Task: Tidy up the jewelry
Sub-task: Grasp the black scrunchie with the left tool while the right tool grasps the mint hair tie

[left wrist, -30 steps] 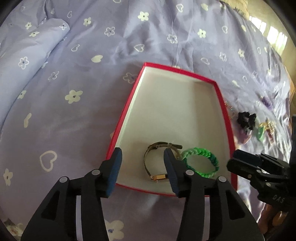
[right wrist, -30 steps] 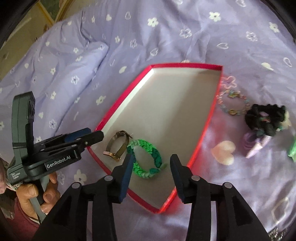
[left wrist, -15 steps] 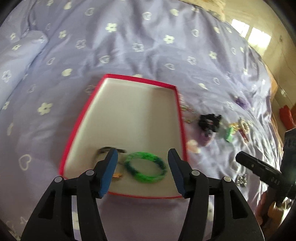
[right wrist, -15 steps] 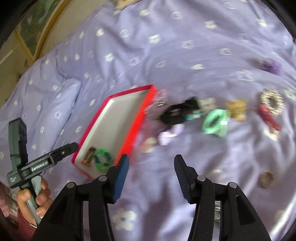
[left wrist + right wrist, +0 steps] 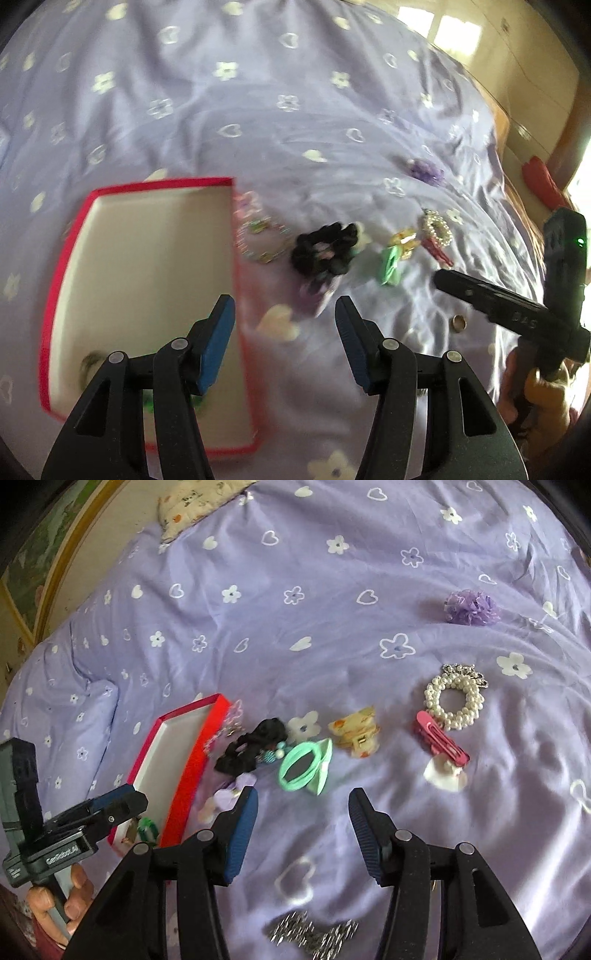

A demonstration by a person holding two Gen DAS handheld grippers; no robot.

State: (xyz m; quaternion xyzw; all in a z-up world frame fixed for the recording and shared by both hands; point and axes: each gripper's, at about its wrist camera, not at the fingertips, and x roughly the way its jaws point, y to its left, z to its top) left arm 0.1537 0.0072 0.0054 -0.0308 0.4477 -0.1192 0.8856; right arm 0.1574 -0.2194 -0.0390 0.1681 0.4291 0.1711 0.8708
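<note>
- Left wrist view: left gripper [image 5: 284, 332] spread, nothing between the pads; jaws opened further over the last second, level for the last half of it.
- Red box [image 5: 59, 280] lower left, under the left jaw; green bracelet [image 5: 192, 400] and a second, blurred piece at its near end, mostly hidden behind the fingers.
- Loose items on the purple bedspread [image 5: 258, 110], ahead and to the right of the jaws: beaded bracelet [image 5: 258, 236] just beside the box wall, black scrunchie [image 5: 325, 249] beyond the gap, green hair tie [image 5: 391, 264], pearl bracelet [image 5: 437, 229], small ring [image 5: 459, 323] near the right gripper [image 5: 443, 278], which enters from the right edge.
- Right wrist view: right gripper [image 5: 303, 827] spread and empty, opening likewise widened over the last second, then nearly steady.
- Green hair tie [image 5: 304, 766] directly ahead, just beyond the gap, long axis tilted up to the right; yellow claw clip [image 5: 356, 733], pink clip [image 5: 441, 742] and pearl bracelet [image 5: 454, 698] farther off to the right; silver chain [image 5: 314, 936] below, between the arms.
- Red box [image 5: 188, 760] well to the left, left gripper [image 5: 122, 805] over its near end.
- Judgement: right gripper nearer to the green hair tie; left nearer to the scrunchie and beaded bracelet. Pickup not yet begun.
</note>
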